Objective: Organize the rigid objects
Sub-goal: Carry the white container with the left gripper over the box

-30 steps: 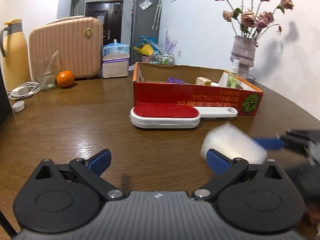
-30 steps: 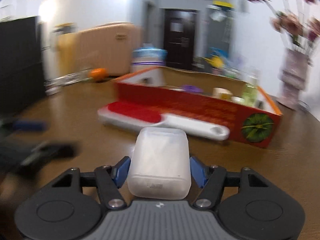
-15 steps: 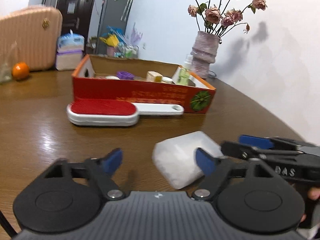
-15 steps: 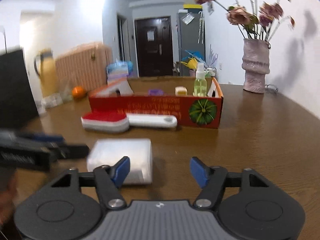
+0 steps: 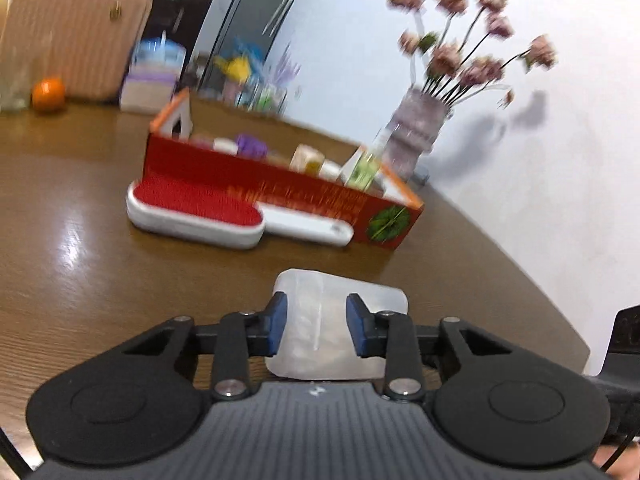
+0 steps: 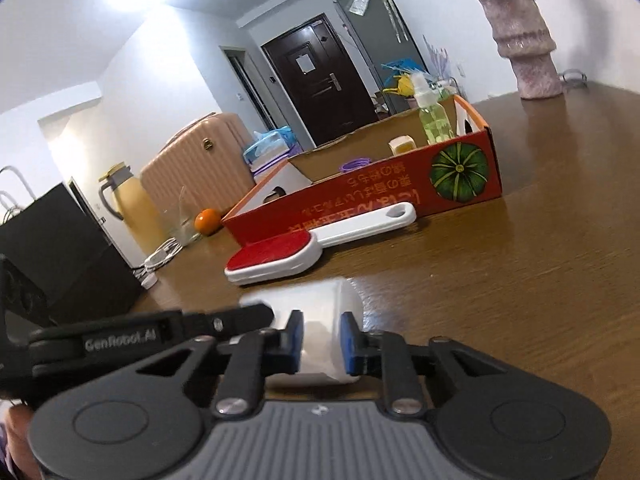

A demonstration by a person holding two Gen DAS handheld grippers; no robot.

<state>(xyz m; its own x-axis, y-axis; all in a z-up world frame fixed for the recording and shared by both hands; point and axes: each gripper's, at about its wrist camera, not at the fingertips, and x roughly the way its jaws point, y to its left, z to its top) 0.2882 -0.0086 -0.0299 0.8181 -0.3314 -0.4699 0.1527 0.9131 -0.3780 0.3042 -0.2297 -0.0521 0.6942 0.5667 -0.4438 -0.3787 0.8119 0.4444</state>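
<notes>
A translucent white plastic case (image 5: 340,292) lies low over the brown table. The jaws of my left gripper (image 5: 316,320) are closing, and its blue pads press on the case from both sides. My right gripper (image 6: 320,338) is closing too, its pads pinching the same case (image 6: 320,300) at another end. The left gripper (image 6: 160,336) shows in the right wrist view, coming in from the left. Beyond stands the red cardboard box (image 5: 304,196) (image 6: 360,200) with small items inside. A red-and-white lint brush (image 5: 192,208) (image 6: 276,256) lies against its near wall.
A vase of dried flowers (image 5: 416,136) (image 6: 524,48) stands behind the box near the wall. An orange (image 5: 48,94), a glass and a pink suitcase (image 5: 72,32) sit at the far left. A black block (image 6: 60,248) and a yellow jug (image 6: 128,208) are at the left.
A second ago the case sat in the half-open right gripper. It then lay between both open grippers. Now both grippers have shut on it, and both views have rolled.
</notes>
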